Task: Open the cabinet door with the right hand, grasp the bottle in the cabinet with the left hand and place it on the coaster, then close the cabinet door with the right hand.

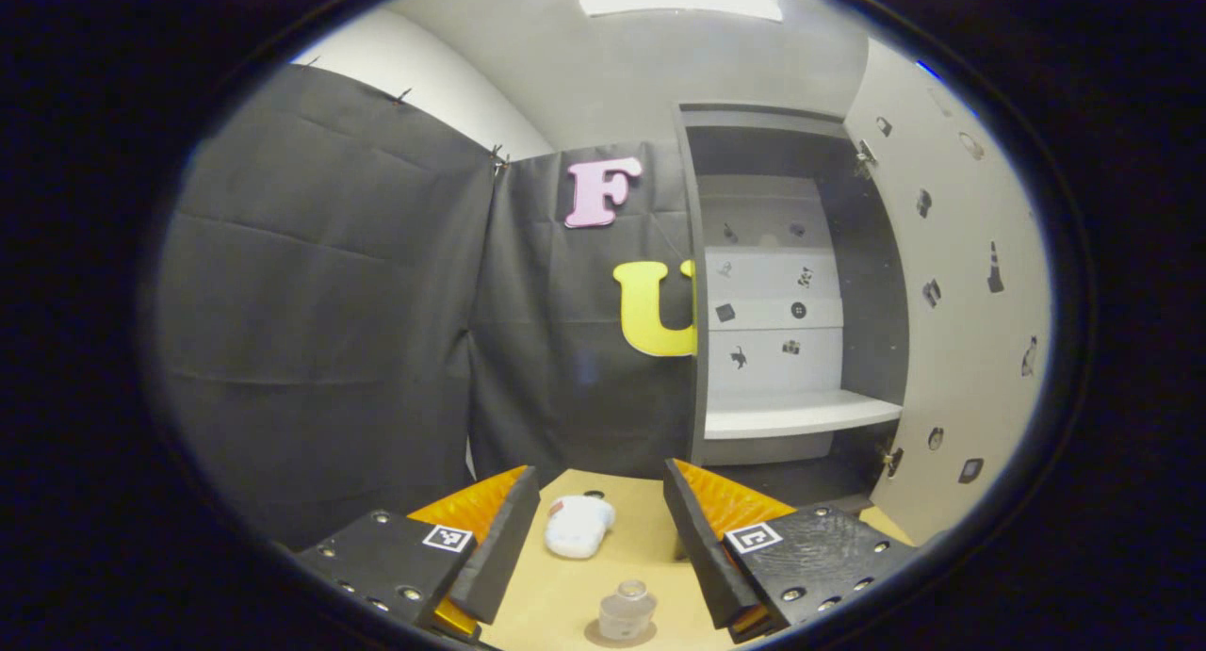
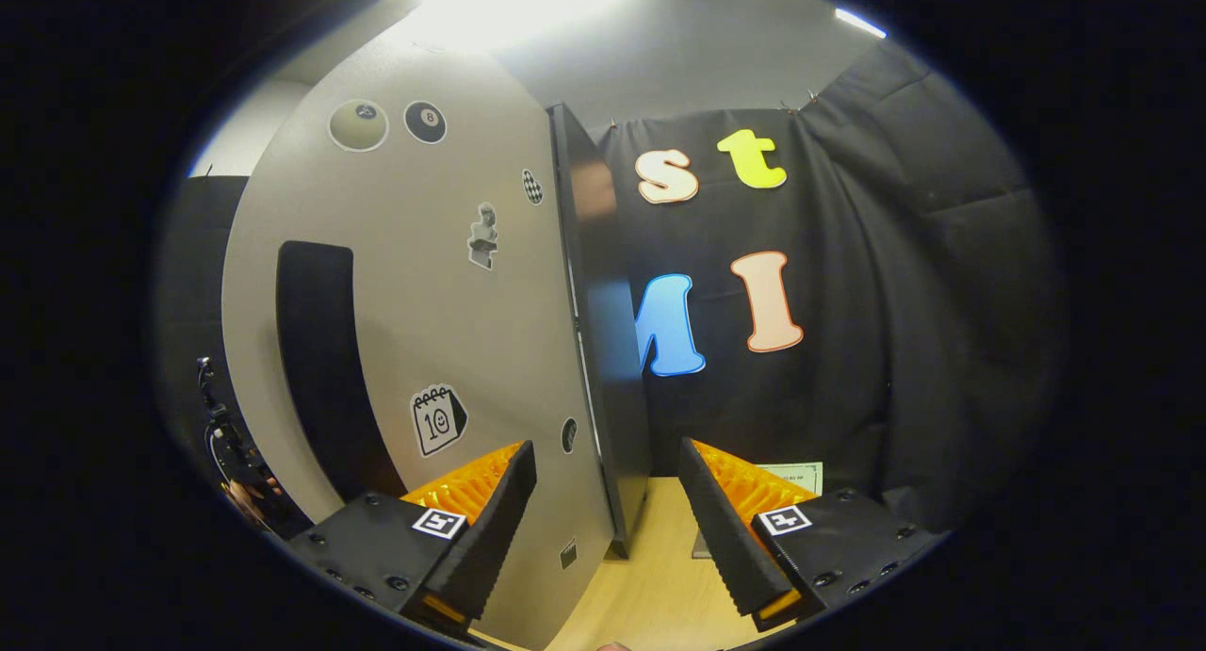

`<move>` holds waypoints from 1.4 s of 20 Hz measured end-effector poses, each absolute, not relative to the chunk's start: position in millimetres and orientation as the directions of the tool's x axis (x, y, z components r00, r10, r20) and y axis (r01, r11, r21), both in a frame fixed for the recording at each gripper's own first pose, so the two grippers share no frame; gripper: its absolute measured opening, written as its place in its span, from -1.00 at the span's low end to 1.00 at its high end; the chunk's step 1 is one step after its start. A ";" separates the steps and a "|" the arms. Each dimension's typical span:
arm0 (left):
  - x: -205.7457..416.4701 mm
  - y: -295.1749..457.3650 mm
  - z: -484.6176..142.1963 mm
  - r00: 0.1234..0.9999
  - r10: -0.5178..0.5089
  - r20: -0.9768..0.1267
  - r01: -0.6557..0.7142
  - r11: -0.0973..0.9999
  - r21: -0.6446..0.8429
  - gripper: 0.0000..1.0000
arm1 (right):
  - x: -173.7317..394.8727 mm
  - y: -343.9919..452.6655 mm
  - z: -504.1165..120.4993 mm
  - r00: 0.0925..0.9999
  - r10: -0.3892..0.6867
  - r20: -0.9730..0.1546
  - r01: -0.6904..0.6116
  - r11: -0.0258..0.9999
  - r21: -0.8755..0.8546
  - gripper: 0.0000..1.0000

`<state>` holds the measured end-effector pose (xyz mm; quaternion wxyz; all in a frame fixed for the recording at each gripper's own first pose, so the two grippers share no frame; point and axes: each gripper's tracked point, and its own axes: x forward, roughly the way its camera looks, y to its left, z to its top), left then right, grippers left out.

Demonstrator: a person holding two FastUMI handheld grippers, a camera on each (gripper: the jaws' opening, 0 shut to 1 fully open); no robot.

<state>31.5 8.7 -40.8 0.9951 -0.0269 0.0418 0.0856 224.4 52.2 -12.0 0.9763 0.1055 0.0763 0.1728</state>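
Cabinet [image 1: 791, 284] stands open at rear of tabletop [image 1: 650, 528] in left gripper view: grey carcass, pale back panel w/ small stickers, 1 white shelf [image 1: 801, 414] about mid-height. Shelf carries nothing visible; compartment above and the darker floor compartment below likewise look bare. Cabinet door [image 1: 952, 293] is swung wide to the right of the opening, inner face toward camera, dotted w/ stickers; hinges seen at top and bottom of its near edge.

Bottle [image 1: 627, 611], small, clear, upright w/ cap on, sits outside the cabinet on the tabletop, low in view between the left gripper [image 1: 603, 524] fingers but untouched by them. A round darker patch lies under its base, presumably the coaster; cannot confirm. Farther back on the table, a white crumpled-looking object [image 1: 578, 526] w/ a reddish mark; identity unclear. Left gripper is spread wide, holding nothing.

Right gripper view: door [image 2: 424, 284] seen from its outer face, close up, edge-on strip at right; dark vertical handle [image 2: 316, 349] on the left part, stickers incl. 2 ball shapes near top and a calendar icon lower down. Right gripper [image 2: 608, 510] is spread, its 2 fingers straddling the door's lower free edge w/o clear contact; grasping nothing. Paper slip [image 2: 791, 477] lies on table behind its right finger.
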 end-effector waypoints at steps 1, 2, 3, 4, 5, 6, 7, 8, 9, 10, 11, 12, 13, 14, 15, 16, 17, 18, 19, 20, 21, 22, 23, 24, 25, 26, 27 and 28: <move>33.9 13.1 -43.0 0.983 0.162 -0.090 -0.167 0.985 -0.049 0.58 | 223.5 59.8 -12.5 0.928 0.354 -0.116 -0.322 0.920 0.225 0.94; 37.2 17.3 -44.3 0.984 0.156 -0.090 -0.161 0.985 -0.053 0.58 | 221.7 68.2 -12.3 0.926 0.358 -0.121 -0.327 0.919 0.219 0.93; 41.0 20.7 -46.5 0.985 0.148 -0.088 -0.153 0.986 -0.058 0.59 | 221.0 75.9 -11.1 0.924 0.361 -0.123 -0.331 0.919 0.213 0.93; 43.6 26.6 -50.3 0.985 0.144 -0.090 -0.150 0.987 -0.063 0.59 | 221.3 82.7 -10.1 0.923 0.364 -0.124 -0.334 0.919 0.208 0.93; 46.4 32.2 -55.7 0.985 0.142 -0.100 -0.149 0.986 -0.069 0.59 | 221.1 91.0 -9.3 0.920 0.371 -0.126 -0.342 0.917 0.206 0.93; 47.7 39.4 -60.3 0.984 0.143 -0.106 -0.152 0.985 -0.077 0.59 | 221.5 99.9 -10.3 0.916 0.380 -0.130 -0.350 0.914 0.207 0.94; 50.0 47.2 -65.3 0.983 0.143 -0.113 -0.153 0.985 -0.085 0.58 | 221.7 107.5 -10.5 0.912 0.388 -0.134 -0.357 0.910 0.211 0.93; 51.6 54.7 -68.4 0.982 0.143 -0.121 -0.155 0.984 -0.092 0.58 | 221.7 116.6 -10.6 0.906 0.399 -0.138 -0.367 0.906 0.212 0.93; 53.2 61.9 -71.3 0.982 0.143 -0.127 -0.156 0.983 -0.100 0.58 | 221.7 125.2 -9.7 0.902 0.409 -0.140 -0.376 0.902 0.213 0.93; 53.6 68.6 -72.6 0.982 0.140 -0.128 -0.154 0.982 -0.106 0.59 | 222.7 132.5 -9.7 0.899 0.416 -0.141 -0.383 0.899 0.210 0.93; 53.4 75.3 -72.5 0.982 0.140 -0.124 -0.154 0.982 -0.106 0.63 | 223.4 139.0 -8.6 0.898 0.418 -0.140 -0.387 0.899 0.203 0.93; 54.9 82.1 -72.5 0.983 0.140 -0.118 -0.152 0.983 -0.102 0.63 | 225.0 145.5 -7.8 0.896 0.421 -0.141 -0.391 0.899 0.196 0.93; 54.3 86.2 -74.1 0.984 0.139 -0.113 -0.150 0.984 -0.095 0.58 | 227.4 153.8 -7.6 0.894 0.426 -0.143 -0.397 0.898 0.191 0.93; 54.9 91.6 -74.7 0.985 0.136 -0.109 -0.146 0.985 -0.089 0.58 | 229.1 162.2 -8.5 0.890 0.433 -0.146 -0.404 0.895 0.191 0.94; 56.2 98.6 -75.1 0.985 0.136 -0.107 -0.145 0.986 -0.083 0.58 | 232.7 168.9 -10.4 0.886 0.440 -0.149 -0.410 0.891 0.194 0.94; 55.4 104.2 -77.1 0.985 0.136 -0.109 -0.145 0.986 -0.077 0.58 | 234.7 175.5 -9.7 0.883 0.446 -0.148 -0.415 0.888 0.196 0.94; 55.0 108.3 -79.4 0.985 0.134 -0.110 -0.143 0.987 -0.075 0.58 | 235.4 184.5 -10.6 0.880 0.452 -0.148 -0.422 0.885 0.194 0.94; 55.1 112.6 -80.8 0.985 0.133 -0.112 -0.142 0.987 -0.074 0.59 | 236.0 191.8 -12.4 0.876 0.457 -0.153 -0.427 0.884 0.191 0.94; 54.9 116.6 -83.0 0.985 0.132 -0.111 -0.141 0.987 -0.072 0.59 | 237.4 199.8 -15.6 0.875 0.457 -0.160 -0.429 0.885 0.181 0.94; 53.4 122.9 -84.1 0.985 0.133 -0.109 -0.141 0.988 -0.069 0.58 | 239.0 206.0 -16.6 0.875 0.457 -0.158 -0.433 0.886 0.165 0.94; 50.9 129.3 -83.7 0.985 0.133 -0.107 -0.140 0.988 -0.067 0.59 | 242.2 215.1 -17.8 0.870 0.465 -0.163 -0.443 0.883 0.155 0.93; 48.0 136.2 -84.9 0.985 0.137 -0.107 -0.144 0.987 -0.066 0.59 | 242.5 226.2 -20.2 0.863 0.477 -0.165 -0.457 0.877 0.149 0.94; 44.7 144.1 -87.3 0.984 0.143 -0.108 -0.150 0.987 -0.064 0.59 | 243.6 239.9 -21.8 0.852 0.496 -0.167 -0.476 0.867 0.146 0.94; 41.8 151.3 -86.6 0.982 0.150 -0.111 -0.158 0.986 -0.062 0.58 | 245.5 250.2 -23.9 0.848 0.503 -0.168 -0.485 0.864 0.138 0.94; 36.5 159.9 -87.7 0.981 0.157 -0.112 -0.164 0.985 -0.058 0.58 | 249.3 258.0 -27.2 0.850 0.497 -0.174 -0.482 0.868 0.121 0.95; 32.7 166.6 -88.3 0.980 0.165 -0.114 -0.172 0.984 -0.053 0.58 | 253.0 261.3 -31.3 0.862 0.474 -0.176 -0.464 0.880 0.097 0.96; 29.2 173.6 -89.7 0.978 0.173 -0.114 -0.179 0.983 -0.046 0.58 | 258.4 265.5 -33.7 0.874 0.453 -0.178 -0.447 0.892 0.074 0.99; 25.1 181.4 -90.5 0.977 0.180 -0.114 -0.185 0.982 -0.038 0.63 | 263.5 270.5 -36.3 0.880 0.439 -0.181 -0.437 0.898 0.056 0.99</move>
